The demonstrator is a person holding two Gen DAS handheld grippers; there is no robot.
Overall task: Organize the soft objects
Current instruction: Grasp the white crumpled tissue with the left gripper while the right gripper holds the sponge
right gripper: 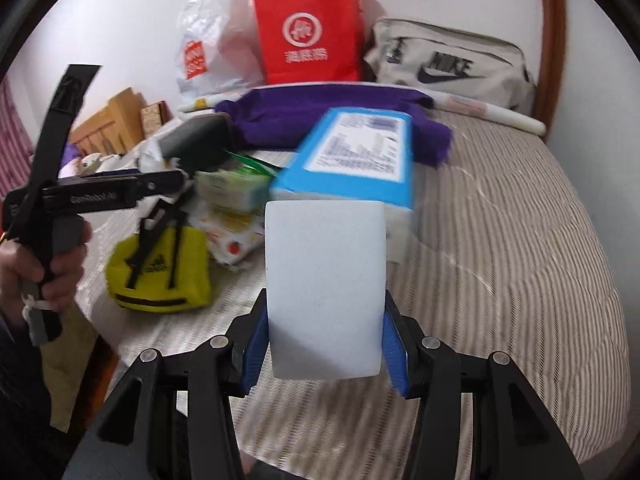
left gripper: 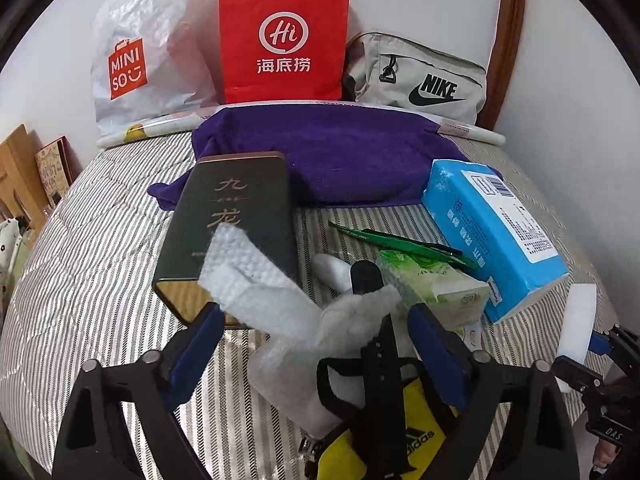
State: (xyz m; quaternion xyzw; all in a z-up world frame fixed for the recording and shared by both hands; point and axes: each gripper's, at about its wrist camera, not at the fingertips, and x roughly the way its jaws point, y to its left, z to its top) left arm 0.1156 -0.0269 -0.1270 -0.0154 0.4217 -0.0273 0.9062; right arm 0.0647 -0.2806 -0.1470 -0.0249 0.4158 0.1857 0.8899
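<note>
Right wrist view: blue tissue pack lies just behind the gripped white sponge.

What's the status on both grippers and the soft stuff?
Right gripper shut on white foam block. Left gripper open over white foam wrap. Blue tissue pack just ahead of block.

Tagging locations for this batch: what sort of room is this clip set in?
Most likely a bedroom. The things lie on a striped quilted bedspread, a curved wooden headboard stands against the white wall, and shopping bags such as the red paper bag lean at the head end.
</note>
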